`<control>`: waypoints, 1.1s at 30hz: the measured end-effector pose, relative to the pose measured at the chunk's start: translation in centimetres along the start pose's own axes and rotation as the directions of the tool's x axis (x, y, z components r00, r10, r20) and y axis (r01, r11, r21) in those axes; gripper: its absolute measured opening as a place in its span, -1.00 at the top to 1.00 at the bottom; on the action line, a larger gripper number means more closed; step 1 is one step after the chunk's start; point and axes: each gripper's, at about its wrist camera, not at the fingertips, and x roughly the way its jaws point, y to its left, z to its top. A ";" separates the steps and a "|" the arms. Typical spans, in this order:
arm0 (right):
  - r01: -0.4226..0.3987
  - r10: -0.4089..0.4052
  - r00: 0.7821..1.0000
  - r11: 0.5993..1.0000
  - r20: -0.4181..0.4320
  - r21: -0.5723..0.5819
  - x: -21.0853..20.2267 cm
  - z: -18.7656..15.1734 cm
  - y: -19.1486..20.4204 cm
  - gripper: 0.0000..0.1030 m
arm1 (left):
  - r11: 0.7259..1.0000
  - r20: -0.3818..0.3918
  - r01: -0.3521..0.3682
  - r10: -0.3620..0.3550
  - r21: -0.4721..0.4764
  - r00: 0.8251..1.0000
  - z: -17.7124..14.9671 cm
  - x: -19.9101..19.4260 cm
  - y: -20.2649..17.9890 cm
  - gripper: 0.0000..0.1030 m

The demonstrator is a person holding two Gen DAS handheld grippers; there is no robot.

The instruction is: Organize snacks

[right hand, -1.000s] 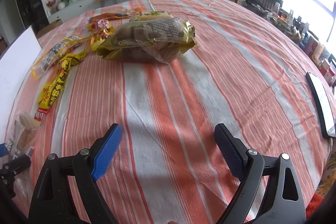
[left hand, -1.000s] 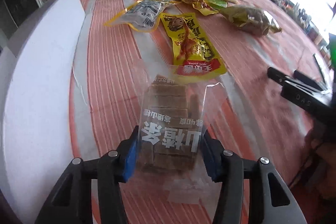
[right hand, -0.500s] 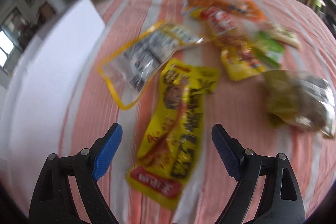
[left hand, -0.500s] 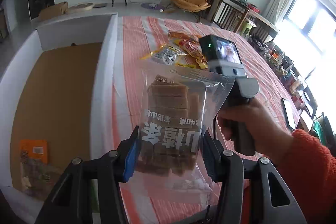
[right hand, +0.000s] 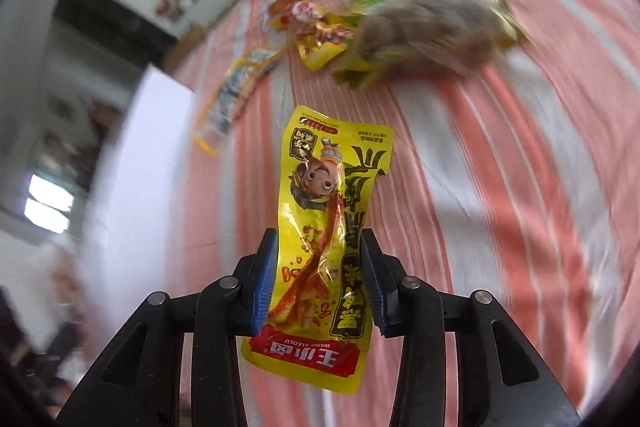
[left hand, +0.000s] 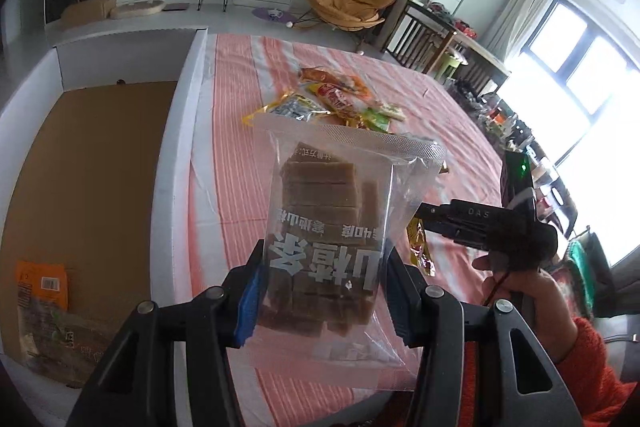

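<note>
The clear bag (left hand: 332, 247) is see-through, with brown square bars stacked inside and big white Chinese writing across its front, seen upside down. The left gripper (left hand: 324, 297) pinches it on both sides and holds it up above the striped cloth (left hand: 236, 163), with the white box (left hand: 176, 131) off at nine o'clock. The yellow pouch (right hand: 324, 247) is long and shiny, with a cartoon face, a red strip at its near end and the words "WANG XIAOLU" upside down. The right gripper (right hand: 318, 279) is closing, and its blue pads already press the pouch's two sides. At twelve o'clock from the pouch, more snack packs (right hand: 320, 27) lie in a blurry pile on the cloth.
</note>
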 end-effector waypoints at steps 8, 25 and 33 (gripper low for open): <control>-0.263 0.267 0.964 0.958 0.019 -0.113 -4.5 0.6 10.2 0.19 | 0.991 0.155 -0.091 0.105 -0.095 0.982 2.1 -8.1 4.6 -0.01; -0.186 0.220 0.976 0.829 0.001 -0.527 -1.0 -4.0 26.2 -0.46 | 0.892 0.233 -0.393 0.440 -0.222 0.867 -0.4 -11.2 10.0 -0.88; 0.426 -0.388 0.895 0.889 0.220 -0.168 -1.3 -4.8 4.7 -0.47 | 0.988 0.051 -0.052 0.045 0.146 0.998 0.6 3.0 -4.3 -0.99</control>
